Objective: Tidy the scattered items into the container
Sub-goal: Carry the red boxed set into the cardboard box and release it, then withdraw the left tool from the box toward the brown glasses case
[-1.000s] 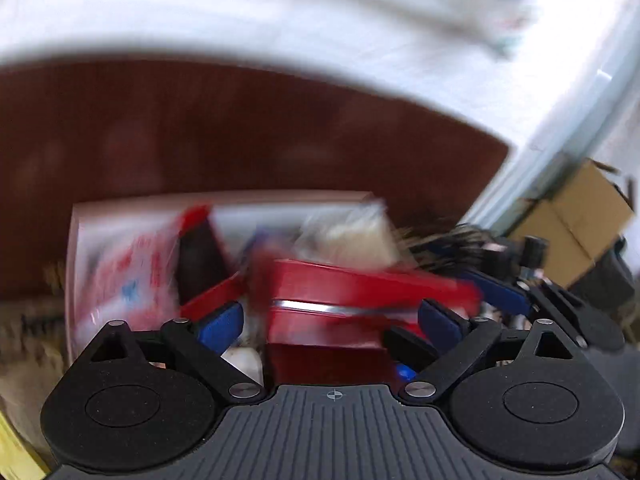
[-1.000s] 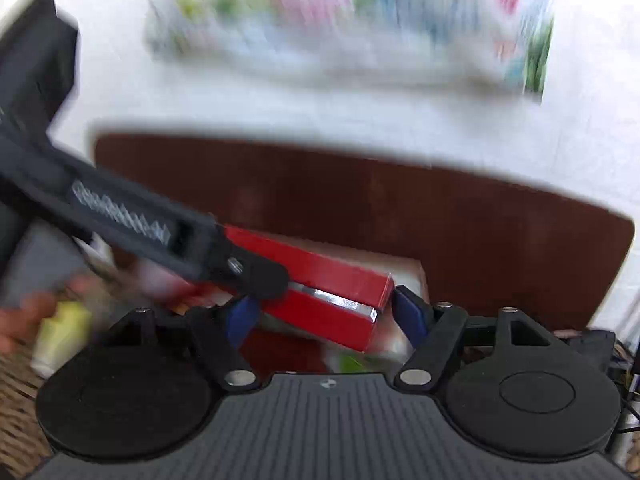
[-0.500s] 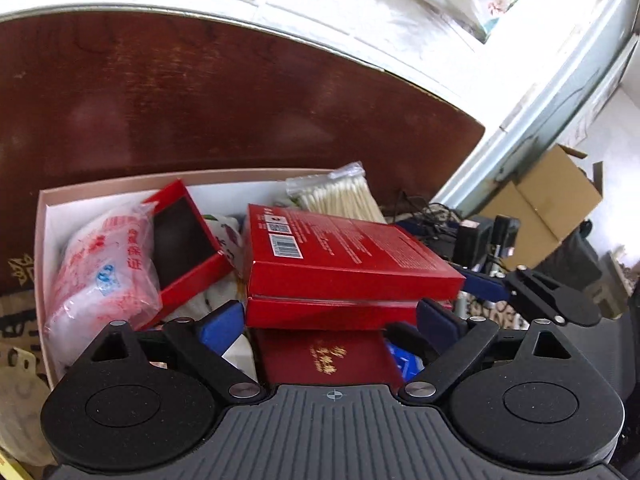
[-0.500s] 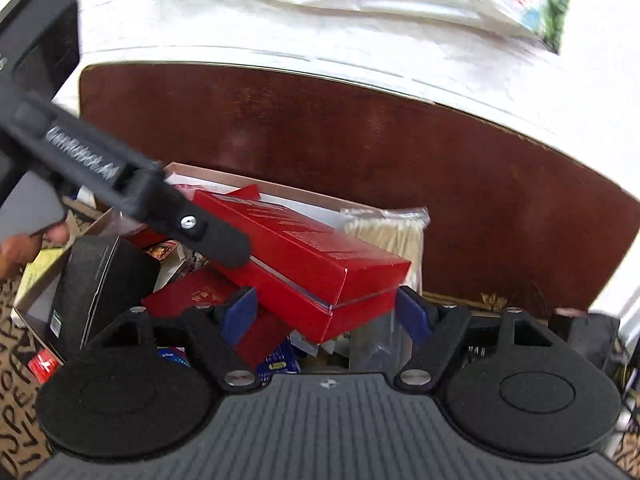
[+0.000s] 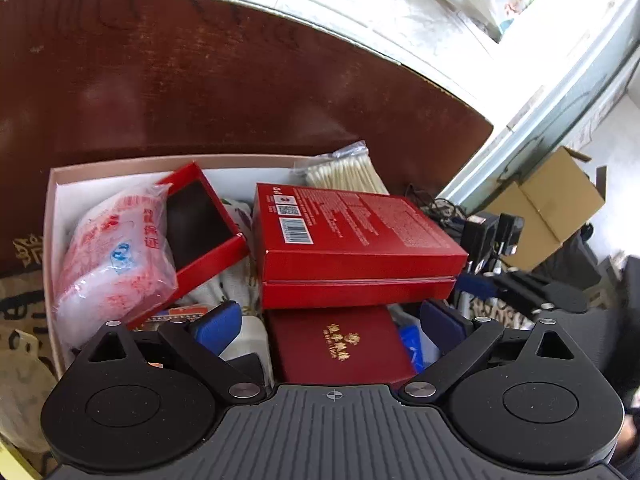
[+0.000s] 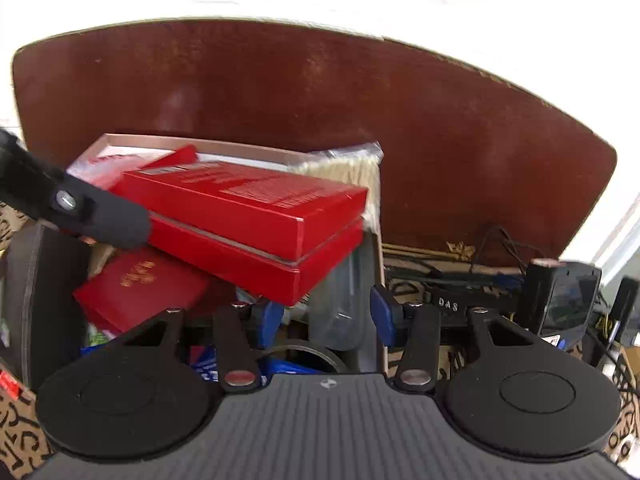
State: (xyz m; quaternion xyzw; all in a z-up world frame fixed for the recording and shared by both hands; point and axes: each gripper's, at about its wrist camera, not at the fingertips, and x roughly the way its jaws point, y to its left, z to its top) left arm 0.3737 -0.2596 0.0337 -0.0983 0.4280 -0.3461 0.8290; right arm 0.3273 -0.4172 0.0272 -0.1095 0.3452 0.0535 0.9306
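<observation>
A pale cardboard box (image 5: 54, 184) holds several items. A flat red box (image 5: 352, 236) lies on top of the pile; it also shows in the right wrist view (image 6: 248, 216). Under it lies a dark red booklet with gold characters (image 5: 340, 344), also seen in the right wrist view (image 6: 140, 284). My left gripper (image 5: 330, 320) is open and empty just in front of the red box. My right gripper (image 6: 326, 312) is open and empty at the box's right edge. The left gripper's finger (image 6: 100, 216) reaches against the red box's left end.
In the box: a red-printed plastic bag (image 5: 116, 248), an open red tray (image 5: 200, 220), a bag of cotton swabs (image 5: 344, 168). A dark wooden board (image 5: 200, 80) stands behind. Cables and chargers (image 6: 560, 304) lie right, with a cardboard carton (image 5: 556, 204).
The red box came down onto the pile in the container. The right gripper moved right and its jaws narrowed. The blur cleared as both grippers slowed.
</observation>
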